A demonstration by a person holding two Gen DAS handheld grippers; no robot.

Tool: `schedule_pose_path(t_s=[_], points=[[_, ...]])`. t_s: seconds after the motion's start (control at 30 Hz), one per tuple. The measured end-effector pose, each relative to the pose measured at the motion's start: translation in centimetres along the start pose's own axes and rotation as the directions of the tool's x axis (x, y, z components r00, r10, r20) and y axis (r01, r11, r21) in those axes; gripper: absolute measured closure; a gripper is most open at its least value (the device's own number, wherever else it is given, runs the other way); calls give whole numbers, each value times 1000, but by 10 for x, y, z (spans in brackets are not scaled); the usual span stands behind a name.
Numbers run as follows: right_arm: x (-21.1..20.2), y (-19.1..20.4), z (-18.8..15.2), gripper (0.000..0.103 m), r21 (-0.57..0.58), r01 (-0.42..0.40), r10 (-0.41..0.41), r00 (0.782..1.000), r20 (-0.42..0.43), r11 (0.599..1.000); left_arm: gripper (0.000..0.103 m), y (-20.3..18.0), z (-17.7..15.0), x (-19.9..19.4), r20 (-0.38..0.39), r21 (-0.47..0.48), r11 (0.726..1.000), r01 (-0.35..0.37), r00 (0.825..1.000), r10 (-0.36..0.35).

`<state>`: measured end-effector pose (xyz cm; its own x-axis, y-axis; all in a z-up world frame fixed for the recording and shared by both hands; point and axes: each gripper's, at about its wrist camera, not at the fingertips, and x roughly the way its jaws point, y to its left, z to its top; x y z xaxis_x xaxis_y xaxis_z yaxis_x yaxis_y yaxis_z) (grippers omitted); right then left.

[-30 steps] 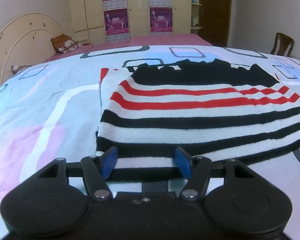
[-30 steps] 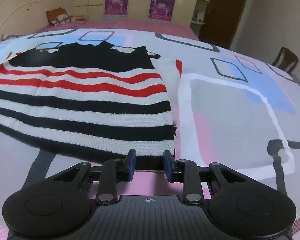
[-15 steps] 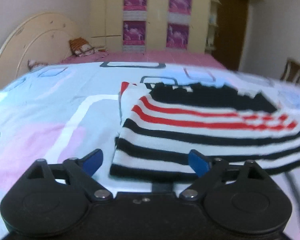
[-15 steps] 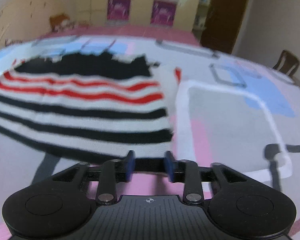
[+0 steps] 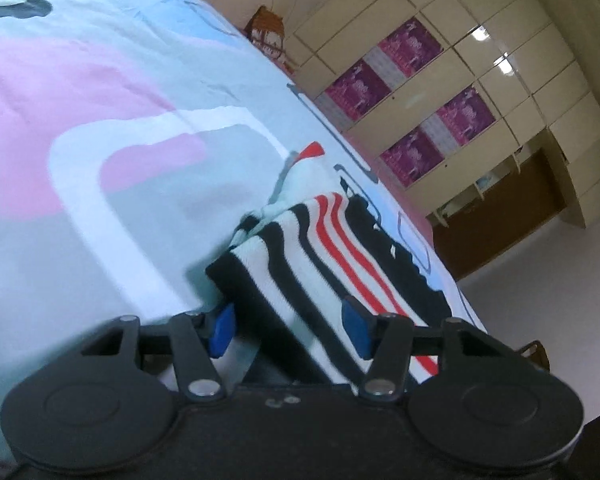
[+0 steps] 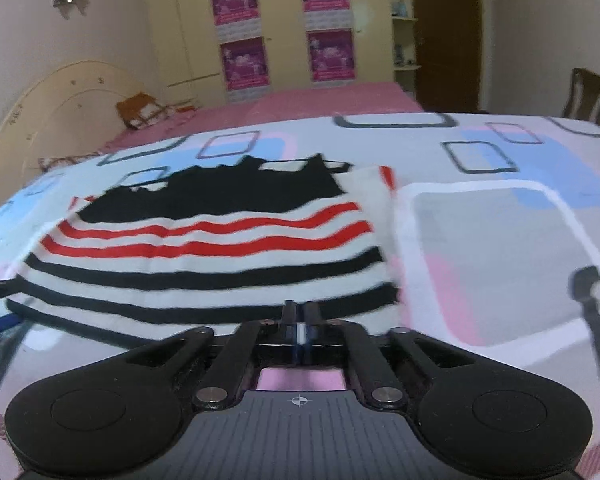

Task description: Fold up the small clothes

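Note:
A small knit garment with black, white and red stripes (image 6: pixel 220 248) lies on the patterned bedsheet (image 6: pixel 480 240). My right gripper (image 6: pixel 300 320) is shut on the garment's near black hem, close to its right corner. In the left wrist view the same garment (image 5: pixel 320 264) runs between my left gripper's (image 5: pixel 288 330) blue pads (image 5: pixel 220 330), which stand apart around its near left corner. The left view is rolled steeply to one side. The hem under the left gripper body is hidden.
The bed's pink cover (image 6: pixel 300 104) and a cream headboard (image 6: pixel 60 108) lie beyond the garment. A wardrobe with purple posters (image 6: pixel 284 28) fills the back wall. A wooden chair (image 6: pixel 586 92) stands at the far right by a dark door (image 6: pixel 446 32).
My right gripper's fingers have closed onto the hem. My left gripper has tilted sharply and moved in, so the garment's corner now sits between its open pads.

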<state>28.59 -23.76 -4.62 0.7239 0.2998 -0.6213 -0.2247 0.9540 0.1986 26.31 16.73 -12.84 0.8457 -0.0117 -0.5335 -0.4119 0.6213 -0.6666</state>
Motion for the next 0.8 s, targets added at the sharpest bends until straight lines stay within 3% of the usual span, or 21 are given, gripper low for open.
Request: schedule_pose_path(t_s=[0.1,0.17,0.33,0.37,0.43,0.5,0.57,0.63,0.67,0.8], points=[[18,11,11,103,5,-32,32,999,-7,999,49,0,3,14,25,-26,999,20,1000,-19],[32,20,20,103,12,-57,57,998,-15,998,60,-1,8,22,32,-35,999,19,999,-18],[71,49,41,103,-14,-114,113,993,-42,993,75,-2,14,38,53,-62,998,5,999,-2],[77,56,44,103,-23,-124,123,991,-47,992,85,-2,15,41,45,-66,998,8,999,-5],[89,68,50,103,-36,-141,139,989,-50,989,87,3,17,35,51,-139,988,60,997,-54],[97,76,55,103,-42,-155,153,987,-51,987,87,-1,21,25,82,-126,984,124,990,-114],[104,81,54,103,-45,-178,175,983,-52,983,87,0,21,24,72,-101,989,112,992,-105],[122,86,46,103,-76,-156,147,982,-116,985,87,13,17,39,11,-119,992,50,999,-49],[128,86,41,103,-85,-145,133,983,-126,986,87,17,16,38,23,-134,988,81,997,-78],[129,86,45,103,-93,-135,123,984,-132,986,87,10,22,35,13,-111,990,92,996,-91]])
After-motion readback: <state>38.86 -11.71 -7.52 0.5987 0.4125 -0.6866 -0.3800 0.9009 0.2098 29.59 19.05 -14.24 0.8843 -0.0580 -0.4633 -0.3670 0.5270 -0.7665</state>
